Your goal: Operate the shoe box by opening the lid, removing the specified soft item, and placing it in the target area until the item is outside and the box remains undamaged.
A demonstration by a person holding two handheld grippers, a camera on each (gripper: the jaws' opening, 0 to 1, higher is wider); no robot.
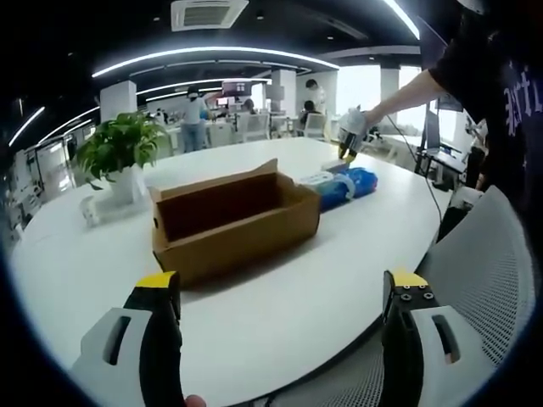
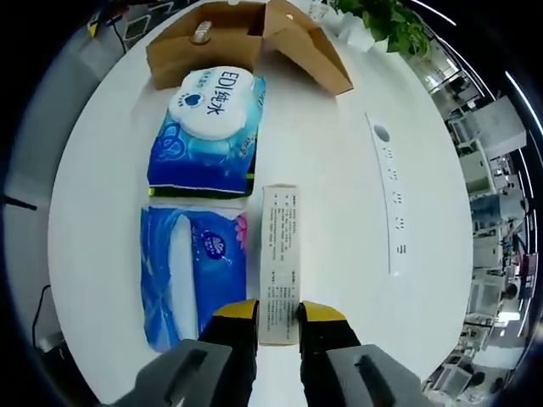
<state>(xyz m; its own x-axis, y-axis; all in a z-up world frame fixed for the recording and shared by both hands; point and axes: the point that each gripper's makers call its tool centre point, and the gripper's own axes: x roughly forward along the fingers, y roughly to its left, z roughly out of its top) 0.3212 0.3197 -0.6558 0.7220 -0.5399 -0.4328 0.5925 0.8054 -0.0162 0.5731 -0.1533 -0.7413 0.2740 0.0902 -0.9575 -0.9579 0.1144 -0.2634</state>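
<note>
Shoe box [image 1: 231,222]: brown cardboard, lid open, on white table [image 1: 280,314] beside potted plant [image 1: 121,151]. Left gripper [image 1: 280,292]: jaws wide apart, holding nothing. Right gripper [image 2: 277,312]: clamped on slim printed carton [image 2: 279,254] (resting on the table), alongside two blue soft packs [image 2: 204,212] lying outside the box.

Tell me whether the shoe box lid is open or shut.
Open. In the left gripper view the cardboard shoe box shows its bare inside walls, and in the right gripper view its lid flap is swung outward.
</note>
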